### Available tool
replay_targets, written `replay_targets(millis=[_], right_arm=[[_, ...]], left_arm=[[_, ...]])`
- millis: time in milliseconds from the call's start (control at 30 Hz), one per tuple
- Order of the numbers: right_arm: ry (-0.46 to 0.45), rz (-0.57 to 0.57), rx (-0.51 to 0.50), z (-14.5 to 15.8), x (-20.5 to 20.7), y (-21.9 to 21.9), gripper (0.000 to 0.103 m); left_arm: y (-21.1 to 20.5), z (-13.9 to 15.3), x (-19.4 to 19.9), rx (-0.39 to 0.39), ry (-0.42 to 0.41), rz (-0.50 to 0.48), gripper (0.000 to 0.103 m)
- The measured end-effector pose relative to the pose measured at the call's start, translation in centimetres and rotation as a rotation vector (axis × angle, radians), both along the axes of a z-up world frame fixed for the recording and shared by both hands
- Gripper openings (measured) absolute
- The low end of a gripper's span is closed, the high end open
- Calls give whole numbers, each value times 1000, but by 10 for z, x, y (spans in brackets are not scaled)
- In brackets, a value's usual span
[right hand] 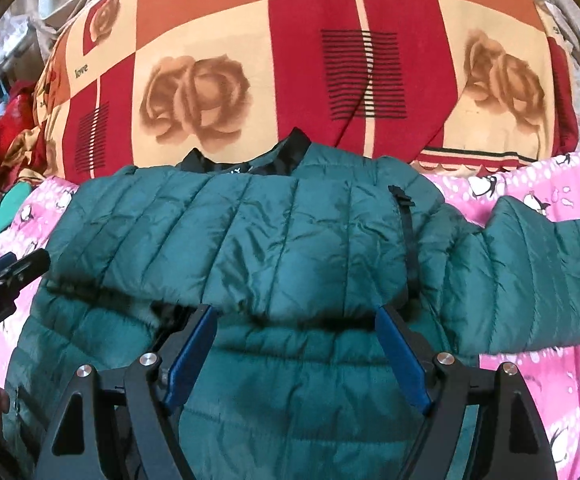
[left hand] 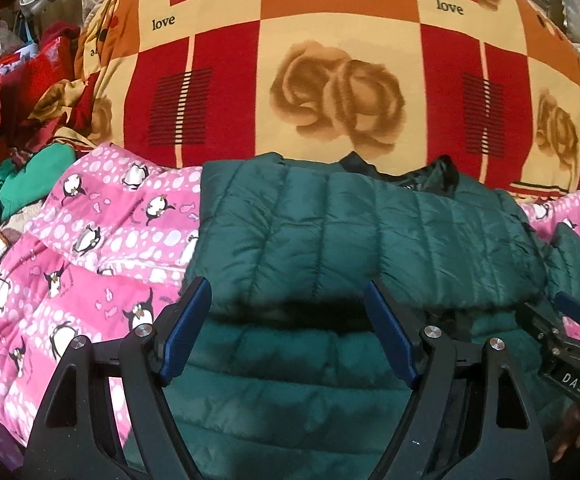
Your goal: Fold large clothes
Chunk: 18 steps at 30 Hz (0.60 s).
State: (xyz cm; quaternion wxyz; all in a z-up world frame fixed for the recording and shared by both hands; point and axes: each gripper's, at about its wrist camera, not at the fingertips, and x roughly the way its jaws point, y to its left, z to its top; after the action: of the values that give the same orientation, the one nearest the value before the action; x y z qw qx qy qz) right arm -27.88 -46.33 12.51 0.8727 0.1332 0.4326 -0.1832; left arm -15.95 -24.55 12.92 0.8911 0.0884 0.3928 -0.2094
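Both grippers hang over the garment with jaws spread wide and nothing pinched between the blue pads. From its own camera the left gripper (left hand: 288, 300) sits at six o'clock, its fingertips just above the folded edge of the green puffer jacket (left hand: 330, 232); the right gripper (left hand: 570, 320) pokes in at four o'clock. In the right wrist view the right gripper (right hand: 296, 328) likewise fills six o'clock, pads apart over the same fold, and the left gripper (right hand: 6, 276) shows at nine o'clock.

Beyond the fingertips the jacket lies doubled over, quilted panels facing up, with its black collar (right hand: 290, 148) toward twelve o'clock and a black zip pull (right hand: 402, 196) at about two o'clock. One sleeve (right hand: 550, 264) reaches out to three o'clock. The jacket rests on a pink penguin-print quilt (left hand: 90, 248), which shows at eight o'clock and at three.

Farther off, at twelve o'clock, a red, orange and cream blanket (left hand: 330, 80) printed with roses and "love" rises behind. Red and green fabrics (left hand: 22, 152) are heaped at ten o'clock.
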Motion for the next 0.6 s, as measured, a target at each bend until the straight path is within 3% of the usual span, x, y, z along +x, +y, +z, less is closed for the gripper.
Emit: replay_targets(millis=[333, 600], right_arm=[[-30, -46, -5, 16, -30, 4, 80], [-66, -85, 4, 25, -55, -8, 94]], left_arm=[[-4, 9, -28, -54, 34, -31, 79], [-22, 19, -47, -93, 53, -82, 79]])
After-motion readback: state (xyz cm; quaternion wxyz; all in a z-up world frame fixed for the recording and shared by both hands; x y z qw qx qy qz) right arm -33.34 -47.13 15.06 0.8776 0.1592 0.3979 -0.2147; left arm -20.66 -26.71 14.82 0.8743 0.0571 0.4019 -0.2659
